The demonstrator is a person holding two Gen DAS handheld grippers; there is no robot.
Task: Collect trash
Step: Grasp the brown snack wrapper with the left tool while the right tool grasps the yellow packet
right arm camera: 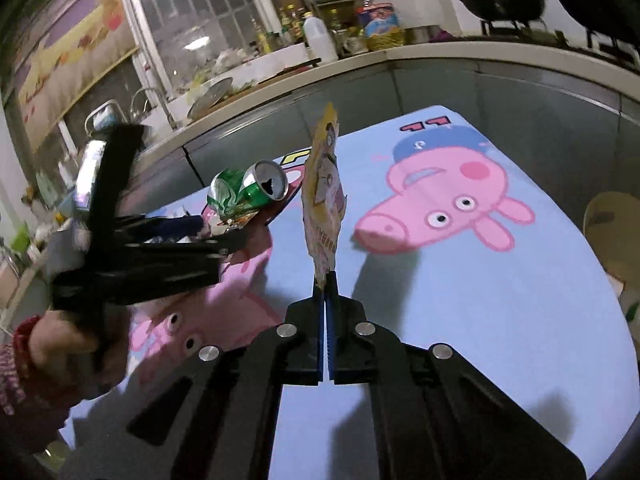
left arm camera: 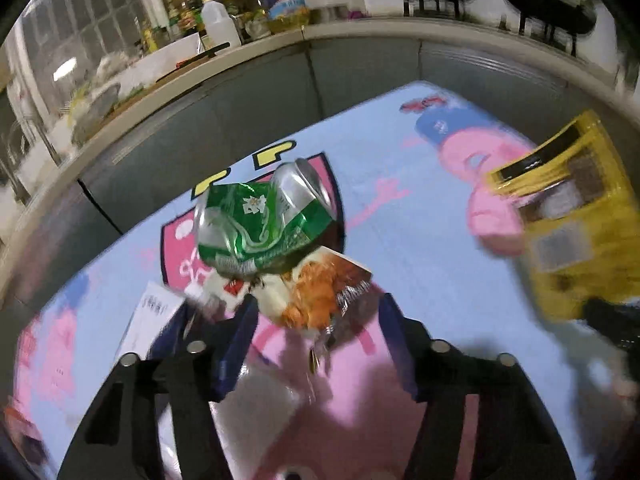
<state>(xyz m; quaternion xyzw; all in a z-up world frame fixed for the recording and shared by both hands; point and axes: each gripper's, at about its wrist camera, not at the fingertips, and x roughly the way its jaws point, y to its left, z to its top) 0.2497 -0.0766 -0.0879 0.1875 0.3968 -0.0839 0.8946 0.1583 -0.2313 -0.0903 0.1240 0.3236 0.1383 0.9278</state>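
A crushed green can (left arm camera: 266, 220) lies on the blue cartoon tablecloth (left arm camera: 420, 240), with an orange snack wrapper (left arm camera: 320, 296) just in front of it. My left gripper (left arm camera: 316, 312) is open, its fingers either side of the wrapper's near end. A white paper slip (left arm camera: 150, 320) lies left of it. My right gripper (right arm camera: 326, 280) is shut on a yellow wrapper (right arm camera: 324, 196) and holds it upright above the table. The yellow wrapper also shows at the right of the left wrist view (left arm camera: 572, 216). The can (right arm camera: 248, 192) and left gripper (right arm camera: 224, 244) show in the right wrist view.
A kitchen counter (right arm camera: 400, 54) with bottles, a white jug (right arm camera: 320, 40) and woks (right arm camera: 504, 4) runs behind the table. Grey cabinet fronts (left arm camera: 360, 80) stand close behind the table's far edge. A wooden chair back (right arm camera: 612, 224) is at the right.
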